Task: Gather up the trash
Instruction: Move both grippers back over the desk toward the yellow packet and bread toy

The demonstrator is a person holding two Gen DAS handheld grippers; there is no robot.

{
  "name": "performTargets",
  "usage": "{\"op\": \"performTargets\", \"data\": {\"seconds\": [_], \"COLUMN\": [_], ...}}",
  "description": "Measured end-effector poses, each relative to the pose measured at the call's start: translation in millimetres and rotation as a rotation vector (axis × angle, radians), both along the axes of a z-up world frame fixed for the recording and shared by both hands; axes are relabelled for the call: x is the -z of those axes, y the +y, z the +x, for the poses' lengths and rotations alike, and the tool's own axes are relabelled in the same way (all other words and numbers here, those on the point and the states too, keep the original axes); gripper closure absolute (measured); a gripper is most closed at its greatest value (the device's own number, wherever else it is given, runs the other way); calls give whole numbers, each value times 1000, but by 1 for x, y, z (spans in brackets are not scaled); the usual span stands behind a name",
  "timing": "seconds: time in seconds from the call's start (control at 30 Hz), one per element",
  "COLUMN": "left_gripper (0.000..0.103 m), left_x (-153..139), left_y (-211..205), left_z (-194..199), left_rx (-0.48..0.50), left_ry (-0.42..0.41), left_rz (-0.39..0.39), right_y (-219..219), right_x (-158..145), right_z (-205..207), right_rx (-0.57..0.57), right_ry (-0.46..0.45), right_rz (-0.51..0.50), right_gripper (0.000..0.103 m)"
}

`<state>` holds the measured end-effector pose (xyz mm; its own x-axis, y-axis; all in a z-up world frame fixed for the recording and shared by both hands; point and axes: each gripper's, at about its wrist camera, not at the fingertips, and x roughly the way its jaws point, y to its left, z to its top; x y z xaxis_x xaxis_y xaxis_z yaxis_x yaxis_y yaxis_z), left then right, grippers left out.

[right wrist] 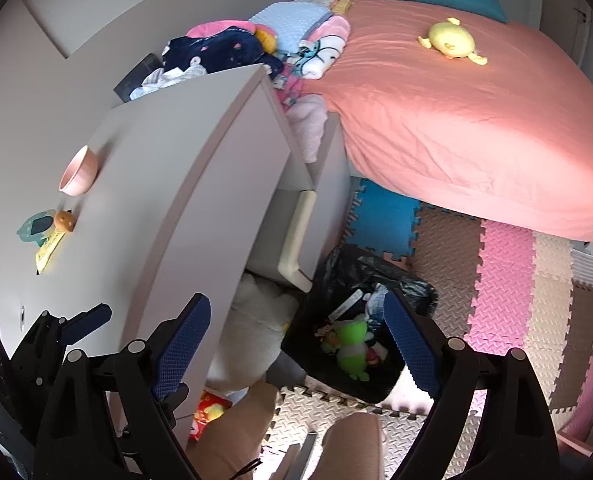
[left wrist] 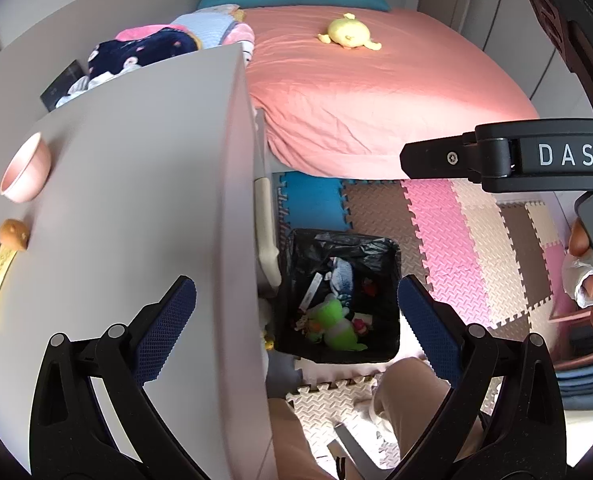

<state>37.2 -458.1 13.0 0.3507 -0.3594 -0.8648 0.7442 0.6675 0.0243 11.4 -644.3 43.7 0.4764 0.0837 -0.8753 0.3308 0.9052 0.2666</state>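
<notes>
Jaws of left gripper (left wrist: 296, 312) and right gripper (right wrist: 296, 328) are held spread and empty above the lined trash bin (left wrist: 392, 264), beside the counter (left wrist: 136, 160)

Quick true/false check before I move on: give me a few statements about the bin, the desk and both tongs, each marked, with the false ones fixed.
1. The bin on the floor is lined with a black bag. True.
2. The bin is empty. False: it holds a green plush toy and other scraps.
3. The left tongs are clamped on a wrapper. False: they stand wide open with nothing between them.
4. The right tongs are open and hold nothing. True.
5. A pink bowl sits on the white desk. True.
6. The yellow plush toy lies on the foam floor mats. False: it lies on the pink bed.
</notes>
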Motion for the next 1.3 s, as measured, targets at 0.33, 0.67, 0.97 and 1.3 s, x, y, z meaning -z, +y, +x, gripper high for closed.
{"op": "performTargets", "data": {"seconds": [0.33,0.67,0.97,1.3], "left_gripper": [5,5,5,5], "left_x": [-8,-17,-28,-27], "left_y": [52,128,208,270], "left_z": [27,62,97,142], "left_rx": [-97,-230,-361,-443], "left_ry": [-9,-30,-61,-83], "left_rz": [-32,-42,-39,11], "right_y": [54,124,193,266], "right_x": [-9,-11,-5,-6], "right_z": [29,70,111,165], "right_rx": [-104,-239,-352,-467], "right_ry": [-30,-26,-5,2], "right_rz": [-3,-25,-37,-64], "right_gripper": [15,15,15,15]}}
